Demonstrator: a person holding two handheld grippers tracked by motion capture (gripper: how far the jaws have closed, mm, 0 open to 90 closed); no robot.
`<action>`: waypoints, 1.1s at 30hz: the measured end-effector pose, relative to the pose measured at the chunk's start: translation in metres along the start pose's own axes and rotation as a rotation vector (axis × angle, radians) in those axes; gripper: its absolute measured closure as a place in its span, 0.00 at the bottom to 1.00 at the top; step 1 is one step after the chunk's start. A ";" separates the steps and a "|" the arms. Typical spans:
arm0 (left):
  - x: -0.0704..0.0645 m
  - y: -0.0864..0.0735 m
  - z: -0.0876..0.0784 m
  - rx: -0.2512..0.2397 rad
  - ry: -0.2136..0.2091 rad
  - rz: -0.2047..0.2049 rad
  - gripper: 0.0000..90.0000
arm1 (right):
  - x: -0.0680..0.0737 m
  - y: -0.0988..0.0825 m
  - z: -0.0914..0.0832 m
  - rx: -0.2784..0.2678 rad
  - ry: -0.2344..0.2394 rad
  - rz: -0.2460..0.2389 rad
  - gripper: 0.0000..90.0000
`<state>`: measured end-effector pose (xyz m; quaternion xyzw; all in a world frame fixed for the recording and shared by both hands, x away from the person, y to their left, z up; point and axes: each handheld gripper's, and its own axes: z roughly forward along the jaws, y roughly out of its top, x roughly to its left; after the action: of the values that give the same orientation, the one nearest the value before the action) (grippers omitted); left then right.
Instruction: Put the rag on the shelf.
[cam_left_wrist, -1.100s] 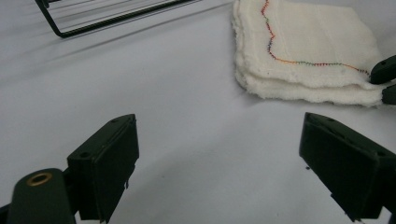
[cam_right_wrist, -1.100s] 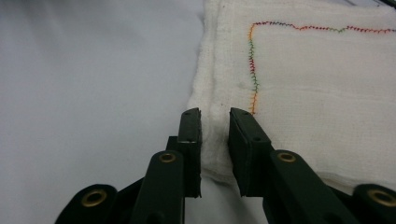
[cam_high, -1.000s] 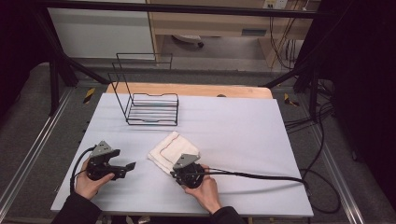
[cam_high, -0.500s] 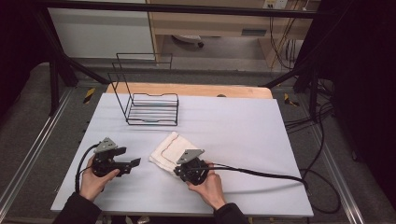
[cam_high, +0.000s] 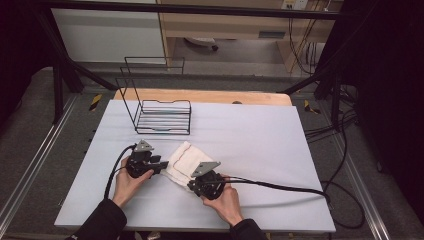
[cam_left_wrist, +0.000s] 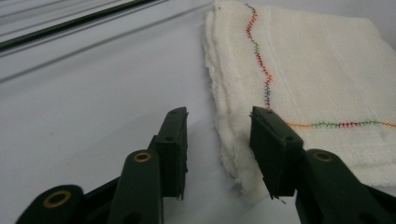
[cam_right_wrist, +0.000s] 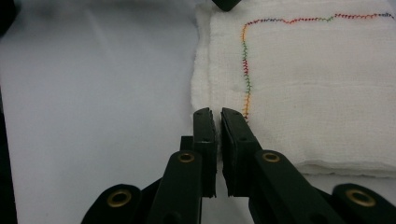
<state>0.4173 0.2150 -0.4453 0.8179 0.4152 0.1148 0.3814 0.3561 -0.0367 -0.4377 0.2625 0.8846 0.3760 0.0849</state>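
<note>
A folded white cloth (cam_high: 184, 156) with a coloured stitched border lies on the table near its front. My left gripper (cam_high: 162, 166) is at the cloth's left edge. In the left gripper view the cloth (cam_left_wrist: 317, 70) has its edge between the jaws of that gripper (cam_left_wrist: 219, 114), which have just been closing; the right pad touches it and the left pad stands apart. My right gripper (cam_high: 193, 184) sits at the cloth's near corner. In the right gripper view this gripper (cam_right_wrist: 215, 112) is shut over the corner of the cloth (cam_right_wrist: 317, 84); whether a layer is pinched is hidden.
A black wire rack (cam_high: 162, 112) stands at the back left of the white table (cam_high: 260, 140), in front of a wooden board (cam_high: 200, 95). The right gripper's cable (cam_high: 280, 187) trails off to the right across the table.
My left hand has slid right to the cloth's edge and its jaws have narrowed around that edge. The right hand and the cloth have stayed put.
</note>
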 end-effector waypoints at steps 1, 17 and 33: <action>0.000 0.000 0.001 0.001 -0.011 -0.002 0.66 | 0.000 0.000 0.000 -0.001 -0.001 -0.003 0.94; -0.013 -0.002 -0.006 0.045 -0.077 -0.049 0.94 | -0.004 -0.004 -0.008 -0.009 0.009 0.027 0.94; -0.067 -0.022 -0.024 0.061 -0.131 -0.034 0.94 | -0.020 -0.030 -0.044 0.020 0.043 0.015 0.94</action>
<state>0.3503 0.1843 -0.4362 0.8276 0.4066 0.0418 0.3847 0.3463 -0.0918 -0.4293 0.2620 0.8879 0.3733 0.0605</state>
